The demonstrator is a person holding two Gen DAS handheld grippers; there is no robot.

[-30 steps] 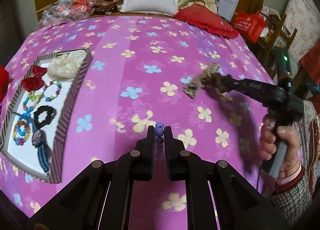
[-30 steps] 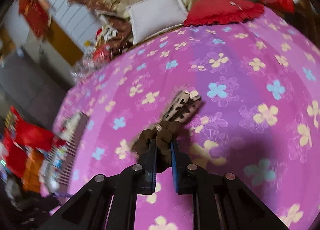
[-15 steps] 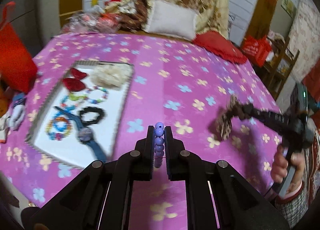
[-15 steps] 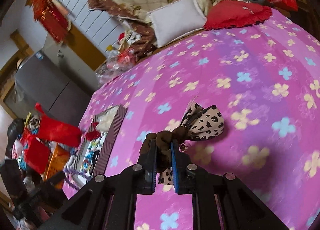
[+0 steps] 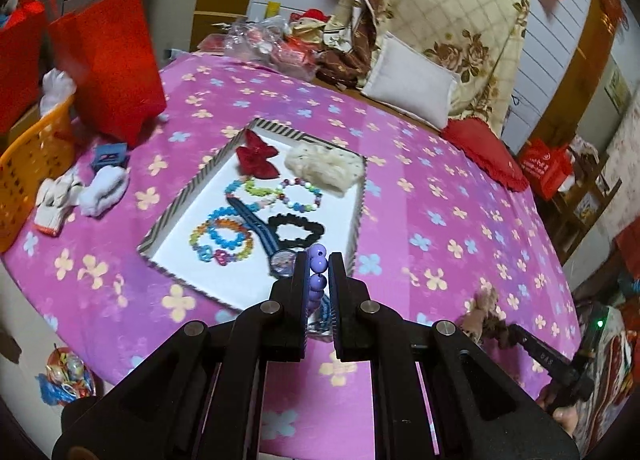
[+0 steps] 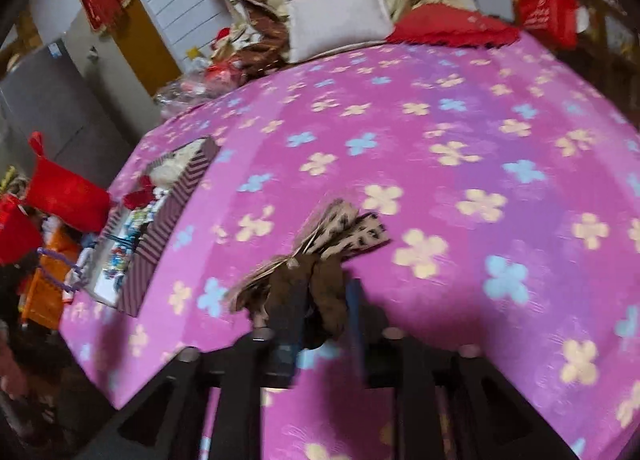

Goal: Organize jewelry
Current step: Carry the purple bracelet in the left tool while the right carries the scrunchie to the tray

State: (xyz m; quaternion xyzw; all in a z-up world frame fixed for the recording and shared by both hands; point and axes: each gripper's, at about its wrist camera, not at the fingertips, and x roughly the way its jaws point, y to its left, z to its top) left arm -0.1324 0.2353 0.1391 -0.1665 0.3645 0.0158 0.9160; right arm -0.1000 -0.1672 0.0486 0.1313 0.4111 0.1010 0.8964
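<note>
Left wrist: left gripper (image 5: pixel 319 266) clamped on purple beads (image 5: pixel 317 260), tray (image 5: pixel 359 216) just ahead. Right wrist: right gripper (image 6: pixel 326 300) opening, leopard bow (image 6: pixel 340 234) between its jaws, tray far left.

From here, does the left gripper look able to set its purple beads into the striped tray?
Probably yes: the left gripper, shut on the purple bead string, sits above the near edge of the striped tray, with bare white floor beside the watch.

No lettering can be read: white print on the red bag (image 6: pixel 549 14) beside the red cushion (image 6: pixel 452 26) is blurred, as are marks on the right gripper's arm.
</note>
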